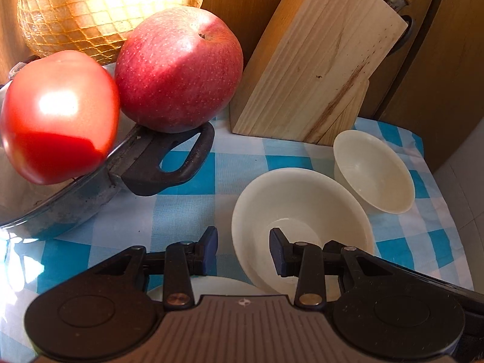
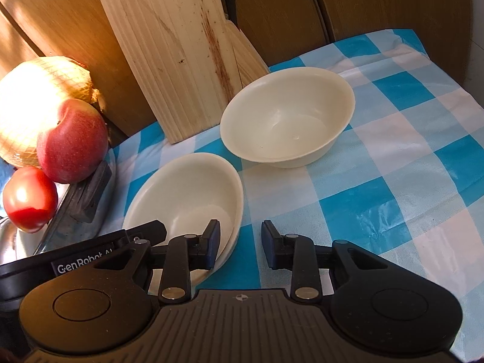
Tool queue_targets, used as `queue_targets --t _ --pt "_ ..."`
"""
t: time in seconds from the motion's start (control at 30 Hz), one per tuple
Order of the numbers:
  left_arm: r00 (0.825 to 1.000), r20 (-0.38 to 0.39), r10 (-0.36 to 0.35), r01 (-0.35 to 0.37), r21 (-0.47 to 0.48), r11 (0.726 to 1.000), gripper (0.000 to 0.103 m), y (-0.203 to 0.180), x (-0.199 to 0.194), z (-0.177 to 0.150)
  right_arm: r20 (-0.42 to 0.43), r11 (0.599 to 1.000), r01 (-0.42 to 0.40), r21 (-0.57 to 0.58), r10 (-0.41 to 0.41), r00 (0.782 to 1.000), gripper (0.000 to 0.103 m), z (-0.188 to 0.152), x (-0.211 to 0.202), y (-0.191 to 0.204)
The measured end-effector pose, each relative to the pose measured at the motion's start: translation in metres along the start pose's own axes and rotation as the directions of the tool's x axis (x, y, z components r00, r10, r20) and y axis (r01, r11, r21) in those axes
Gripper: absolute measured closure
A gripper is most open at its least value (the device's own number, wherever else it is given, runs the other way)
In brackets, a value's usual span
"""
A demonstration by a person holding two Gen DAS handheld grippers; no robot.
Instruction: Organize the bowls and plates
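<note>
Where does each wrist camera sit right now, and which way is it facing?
Left wrist: behind the open left gripper, facing the near bowl it straddles, with apple and tomato beyond.
Right wrist: behind the open right gripper, facing the far bowl; the left gripper's body shows lower left.
Shared: both bowls, cutting board, checkered cloth.

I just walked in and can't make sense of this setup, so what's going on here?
A person is working with two handheld grippers over a blue checked tablecloth, sorting white bowls. The left gripper is open, straddling the rim of the near bowl. The right gripper is open too, holding nothing, beside that bowl. The far bowl sits alone by the cutting board. An apple and tomato rest on a pan.
</note>
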State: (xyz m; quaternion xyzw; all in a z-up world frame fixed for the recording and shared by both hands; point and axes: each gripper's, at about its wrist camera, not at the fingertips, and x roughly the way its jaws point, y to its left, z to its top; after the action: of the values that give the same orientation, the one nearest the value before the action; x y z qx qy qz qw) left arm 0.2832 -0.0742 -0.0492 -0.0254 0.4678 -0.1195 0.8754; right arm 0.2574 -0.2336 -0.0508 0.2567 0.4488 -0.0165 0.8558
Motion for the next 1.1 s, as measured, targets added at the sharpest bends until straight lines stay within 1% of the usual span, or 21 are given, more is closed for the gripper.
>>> queue_targets --t 0.03,0.1,0.17,0.3,0.5,0.7,1.1 --pt "1.0 0.0 0.004 -0.004 0.004 1.0 0.072 0.0 0.001 -0.001 -0.002 1.0 -0.001 -0.002 0.001 1.0 0.066 0.001 0.001 0.001" --pt "1.0 -0.001 0.01 -0.01 0.011 1.0 0.072 -0.001 0.003 -0.001 -0.007 1.0 -0.013 0.002 0.013 1.0 0.073 0.001 0.004 0.001" --pt "1.0 -0.01 0.003 -0.003 0.024 1.0 0.076 -0.002 0.005 -0.001 -0.018 1.0 -0.026 -0.001 0.026 1.0 0.081 0.001 0.006 0.001" --pt "1.0 -0.024 -0.005 0.007 0.061 0.998 0.083 -0.009 0.008 -0.002 -0.029 0.999 -0.038 0.001 0.038 0.999 0.087 0.001 0.007 0.001" --pt "1.0 -0.007 -0.011 0.012 0.072 0.997 0.084 -0.013 0.005 0.001 -0.028 0.999 -0.042 0.011 0.042 0.999 0.087 0.001 0.002 0.0" --pt "0.999 0.036 -0.02 0.016 0.086 0.996 0.084 -0.014 -0.012 0.002 0.002 0.998 -0.057 0.012 0.057 0.998 0.087 0.004 -0.011 0.0" --pt "0.996 0.079 -0.042 0.036 0.08 0.996 0.084 -0.009 -0.042 -0.002 0.03 0.996 -0.087 -0.012 0.088 0.996 0.087 0.004 -0.035 0.008"
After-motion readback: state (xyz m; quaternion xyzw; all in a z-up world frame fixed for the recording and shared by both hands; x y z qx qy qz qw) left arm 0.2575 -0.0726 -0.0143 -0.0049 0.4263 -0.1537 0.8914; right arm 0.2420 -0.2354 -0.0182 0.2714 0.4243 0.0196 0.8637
